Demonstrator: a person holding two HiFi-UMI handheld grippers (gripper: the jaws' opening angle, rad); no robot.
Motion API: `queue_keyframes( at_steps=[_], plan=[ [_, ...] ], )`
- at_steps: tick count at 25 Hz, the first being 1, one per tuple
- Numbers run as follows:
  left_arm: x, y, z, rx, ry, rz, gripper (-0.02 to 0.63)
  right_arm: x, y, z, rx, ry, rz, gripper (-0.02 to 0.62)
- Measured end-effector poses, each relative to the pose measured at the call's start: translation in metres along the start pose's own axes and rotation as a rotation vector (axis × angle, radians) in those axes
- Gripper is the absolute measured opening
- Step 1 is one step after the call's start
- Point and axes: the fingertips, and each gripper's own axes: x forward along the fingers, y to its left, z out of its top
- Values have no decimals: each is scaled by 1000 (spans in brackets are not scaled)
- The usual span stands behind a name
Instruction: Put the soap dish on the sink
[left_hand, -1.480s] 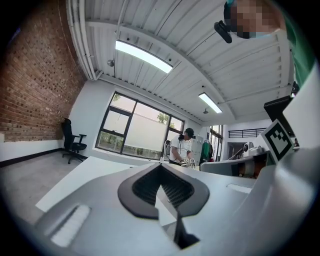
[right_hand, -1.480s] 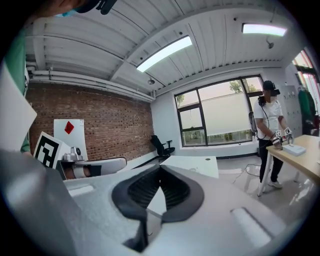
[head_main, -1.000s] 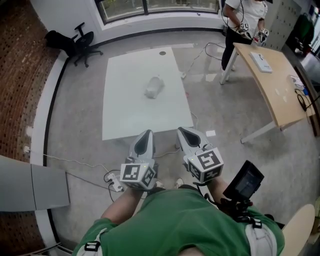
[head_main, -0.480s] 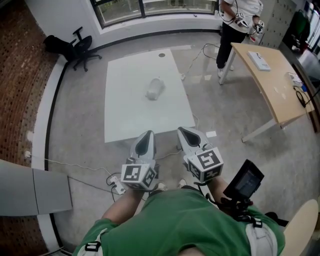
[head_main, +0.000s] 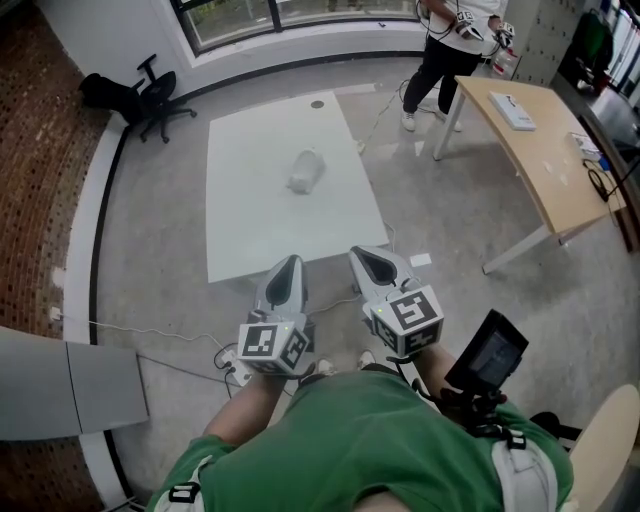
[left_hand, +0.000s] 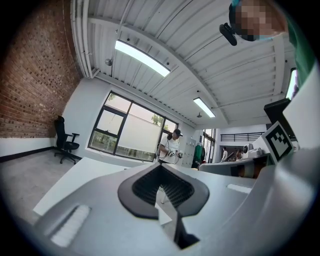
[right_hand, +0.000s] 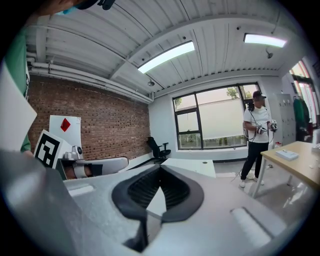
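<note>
Roughly mid-table, a pale lump (head_main: 307, 172) lay on the white table (head_main: 250, 215); soap dish or sink, couldn't tell. Nearer than the table's near edge, left gripper (head_main: 285, 272) and right gripper (head_main: 368, 262) sat side by side, jaws together, both empty. Person (head_main: 447, 45) stood far right by wooden desk (head_main: 545, 150); office chair (head_main: 155, 95) far left.
</note>
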Motion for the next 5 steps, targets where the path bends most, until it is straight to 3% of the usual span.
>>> queue_keyframes(
  at_steps=[5],
  plan=[
    [2, 1, 4, 6, -4, -2, 6, 2, 0, 3, -8, 3, 1, 2]
  ],
)
